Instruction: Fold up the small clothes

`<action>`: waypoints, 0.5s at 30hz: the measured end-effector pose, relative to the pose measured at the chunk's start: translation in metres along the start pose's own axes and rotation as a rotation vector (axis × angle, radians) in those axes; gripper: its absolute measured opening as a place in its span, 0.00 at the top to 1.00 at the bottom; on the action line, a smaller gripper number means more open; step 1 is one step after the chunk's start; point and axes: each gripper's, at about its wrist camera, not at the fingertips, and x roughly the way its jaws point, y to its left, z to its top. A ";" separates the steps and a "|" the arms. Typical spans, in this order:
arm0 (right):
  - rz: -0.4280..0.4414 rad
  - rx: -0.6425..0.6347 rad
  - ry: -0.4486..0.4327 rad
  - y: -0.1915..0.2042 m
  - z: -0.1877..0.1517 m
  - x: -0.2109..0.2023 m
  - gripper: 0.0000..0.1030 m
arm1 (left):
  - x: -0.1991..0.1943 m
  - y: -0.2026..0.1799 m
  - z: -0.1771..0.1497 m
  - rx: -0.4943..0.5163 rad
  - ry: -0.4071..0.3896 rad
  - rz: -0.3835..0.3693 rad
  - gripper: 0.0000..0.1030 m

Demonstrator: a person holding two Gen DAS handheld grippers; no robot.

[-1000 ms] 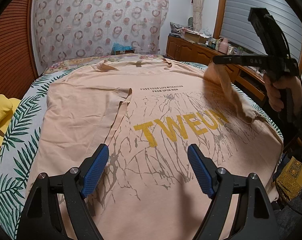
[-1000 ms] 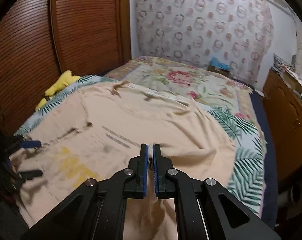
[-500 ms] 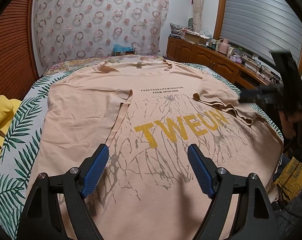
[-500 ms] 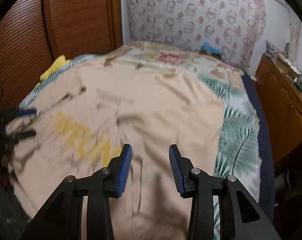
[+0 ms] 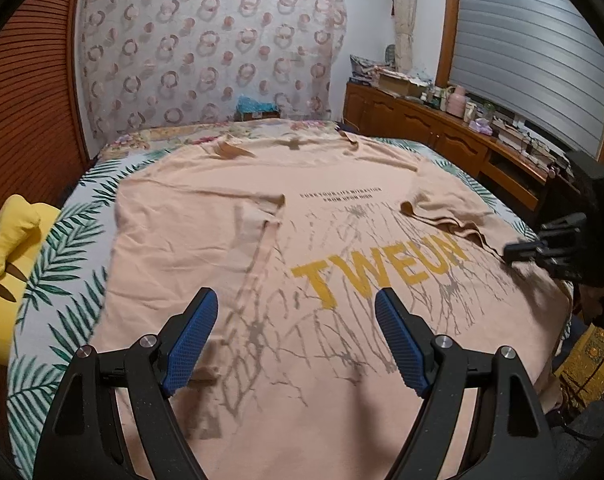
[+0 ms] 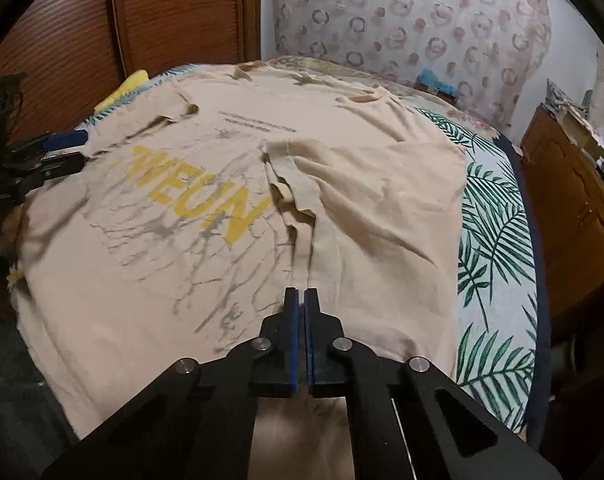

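Left wrist view: noted peach T-shirt (image 5: 261,360) spread front-up across centre of frame, yellow lettering right of middle, collar toward top. Saw left-of-frame sleeve (image 5: 257,220) folded inward over body; right-of-frame sleeve (image 5: 442,208) likewise folded in, rumpled. Recorded left gripper (image 5: 294,296) at bottom of frame over lower shirt, blue pads spread wide, nothing between them. Spotted right gripper (image 5: 510,254) at right edge, tip touching or just above shirt beside rumpled sleeve.

Right wrist view: found right gripper (image 6: 301,292) at lower centre, jaws just closed, pads together, tip at end of fold ridge on shirt (image 6: 141,280); could not tell whether cloth was pinched. Saw left gripper (image 6: 67,148) at left edge, blurred.

Surroundings: logged leaf-print bedcover (image 5: 61,264) under shirt, yellow plush toy (image 5: 9,256) at left edge, wooden cabinet (image 5: 422,132) at upper right, patterned curtain (image 5: 205,48) across top.
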 end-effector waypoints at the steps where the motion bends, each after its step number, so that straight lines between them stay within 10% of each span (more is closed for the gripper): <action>1: 0.006 -0.003 -0.006 0.002 -0.004 -0.004 0.99 | -0.001 0.002 0.001 -0.001 -0.003 0.007 0.21; 11: -0.031 0.026 -0.049 -0.005 0.004 -0.006 0.98 | 0.001 0.050 0.025 -0.031 -0.018 0.079 0.21; 15: -0.057 0.034 -0.062 -0.024 0.022 0.004 0.80 | 0.016 0.077 0.039 -0.038 -0.001 0.108 0.21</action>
